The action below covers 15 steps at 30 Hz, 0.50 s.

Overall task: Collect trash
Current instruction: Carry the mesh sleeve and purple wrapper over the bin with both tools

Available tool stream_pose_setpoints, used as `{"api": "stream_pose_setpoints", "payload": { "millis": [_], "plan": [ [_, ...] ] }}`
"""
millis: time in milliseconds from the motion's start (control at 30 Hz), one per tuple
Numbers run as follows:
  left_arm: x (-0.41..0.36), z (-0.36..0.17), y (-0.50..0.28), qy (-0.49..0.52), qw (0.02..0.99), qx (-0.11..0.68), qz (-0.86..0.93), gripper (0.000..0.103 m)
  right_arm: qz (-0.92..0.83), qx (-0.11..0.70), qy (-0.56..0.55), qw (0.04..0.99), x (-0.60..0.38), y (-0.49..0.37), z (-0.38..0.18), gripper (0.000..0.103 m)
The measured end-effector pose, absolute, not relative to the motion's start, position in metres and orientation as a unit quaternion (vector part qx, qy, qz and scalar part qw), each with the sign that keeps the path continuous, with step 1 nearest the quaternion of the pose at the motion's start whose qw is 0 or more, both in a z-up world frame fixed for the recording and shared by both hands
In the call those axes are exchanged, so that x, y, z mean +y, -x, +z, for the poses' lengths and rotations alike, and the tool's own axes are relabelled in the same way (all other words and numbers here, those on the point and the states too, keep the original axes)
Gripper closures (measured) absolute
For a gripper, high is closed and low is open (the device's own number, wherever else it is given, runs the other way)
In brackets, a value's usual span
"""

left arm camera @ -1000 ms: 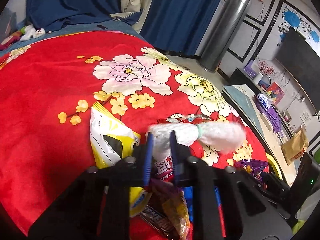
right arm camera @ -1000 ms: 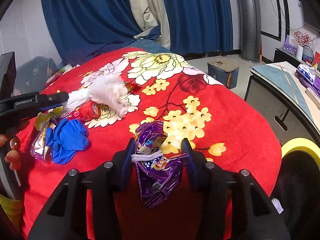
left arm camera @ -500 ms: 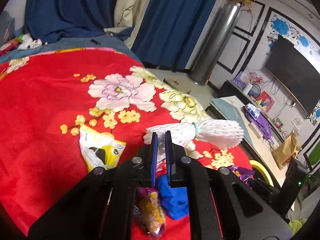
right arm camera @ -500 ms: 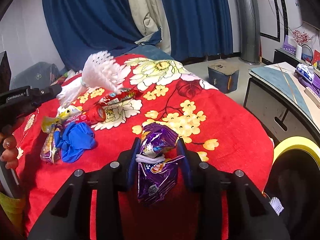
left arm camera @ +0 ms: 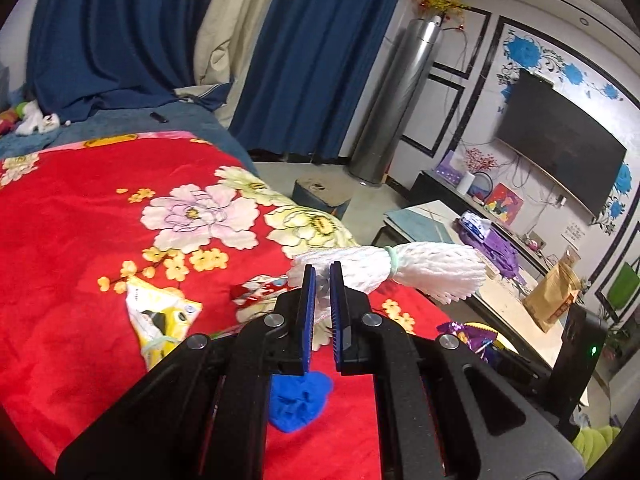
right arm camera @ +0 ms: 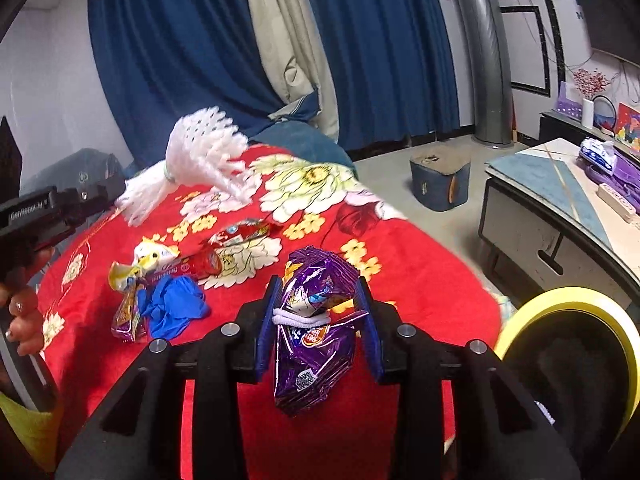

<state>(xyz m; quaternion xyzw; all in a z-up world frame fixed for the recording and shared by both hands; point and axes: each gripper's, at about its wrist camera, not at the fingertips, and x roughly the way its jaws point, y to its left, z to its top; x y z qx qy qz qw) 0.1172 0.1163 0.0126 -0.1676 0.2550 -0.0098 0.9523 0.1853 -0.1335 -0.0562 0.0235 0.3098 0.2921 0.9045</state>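
Observation:
My left gripper (left arm camera: 322, 280) is shut on the thin end of a white foam net bundle (left arm camera: 404, 270) tied with a green band, lifted above the red flowered blanket (left arm camera: 60, 240). The right wrist view shows that bundle (right arm camera: 200, 156) held up at the left. My right gripper (right arm camera: 318, 312) is shut on a crumpled purple snack bag (right arm camera: 316, 320) with a white band round it, raised over the blanket (right arm camera: 420, 272). On the blanket lie a yellow-white bag (left arm camera: 160, 316), a blue glove (right arm camera: 174, 308), and red wrappers (right arm camera: 240, 232).
A yellow-rimmed black bin (right arm camera: 568, 344) stands at the lower right beside the bed. A low cabinet (right arm camera: 560, 208) and a small blue stool (right arm camera: 440, 184) are on the floor beyond. Blue curtains (right arm camera: 180, 60) hang behind. A hand (right arm camera: 24, 320) grips the left tool.
Both grippers rose from the blanket with their loads. The left jaws closed fully on the foam net; the right jaws closed on the purple bag and lifted it.

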Motion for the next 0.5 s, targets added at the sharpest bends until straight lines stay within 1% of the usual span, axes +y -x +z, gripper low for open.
{"api": "stream_pose_setpoints", "payload": {
  "millis": [500],
  "plan": [
    [0.066, 0.016, -0.118, 0.141, 0.955, 0.253, -0.065, 0.100, 0.238, 0.285, -0.046, 0.927, -0.205, -0.180, -0.033, 0.068]
  ]
}}
